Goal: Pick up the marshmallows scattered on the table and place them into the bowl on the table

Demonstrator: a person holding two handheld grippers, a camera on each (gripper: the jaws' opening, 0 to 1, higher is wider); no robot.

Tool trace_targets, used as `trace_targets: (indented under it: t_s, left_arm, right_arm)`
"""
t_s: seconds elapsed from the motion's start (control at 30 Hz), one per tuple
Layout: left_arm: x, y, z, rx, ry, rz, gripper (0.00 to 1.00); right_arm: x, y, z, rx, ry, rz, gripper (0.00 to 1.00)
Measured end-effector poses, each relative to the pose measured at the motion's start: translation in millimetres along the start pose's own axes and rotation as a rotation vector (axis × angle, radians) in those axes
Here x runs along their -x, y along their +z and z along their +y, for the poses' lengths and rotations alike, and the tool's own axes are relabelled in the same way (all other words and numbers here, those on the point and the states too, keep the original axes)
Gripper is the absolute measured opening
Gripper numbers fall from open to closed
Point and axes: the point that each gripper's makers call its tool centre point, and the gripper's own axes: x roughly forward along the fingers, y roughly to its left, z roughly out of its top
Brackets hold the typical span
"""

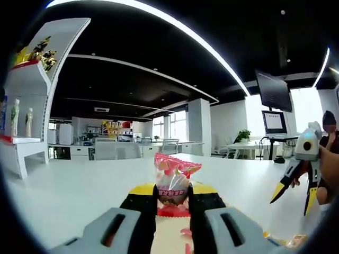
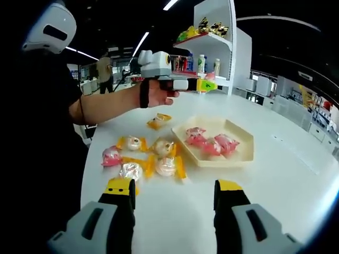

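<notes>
The left gripper [image 1: 172, 203] carries a pink marshmallow [image 1: 173, 182] pinched in its fingers; next comes lowering it over the bowl [image 2: 244, 153]. The right gripper [image 2: 174, 198] waits, fingers spread.

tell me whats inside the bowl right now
In the right gripper view the bowl holds three pink-wrapped marshmallows, bunched toward its left side. Its floor beneath them is covered, so anything under them cannot be seen.
</notes>
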Motion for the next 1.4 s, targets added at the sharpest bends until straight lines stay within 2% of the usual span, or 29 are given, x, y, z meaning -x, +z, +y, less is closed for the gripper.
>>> trace_targets:
  t_s: [0.7,1.3,1.37,1.4]
  left_arm:
    - [-13.3,3.3,-3.6,-0.007,0.004,0.001,0.22]
    - [-17.7,-0.9,-6.8,-0.024,-0.012,0.016,0.23]
    - [-17.8,-0.4,-9.0,-0.019,-0.025,0.011,0.26]
    - [-17.6,1.2,-13.5,-0.017,-0.052,0.003,0.36]
  right_arm:
    - [1.5,-6.3,-3.9,-0.016,-0.006,-0.006,0.58]
    - [0.7,-6.4,-2.0,-0.011,-0.001,-0.015,0.57]
    - [0.4,-6.5,-1.4,-0.011,0.000,-0.014,0.57]
    - [0.2,-6.7,-1.2,-0.011,0.001,-0.012,0.57]
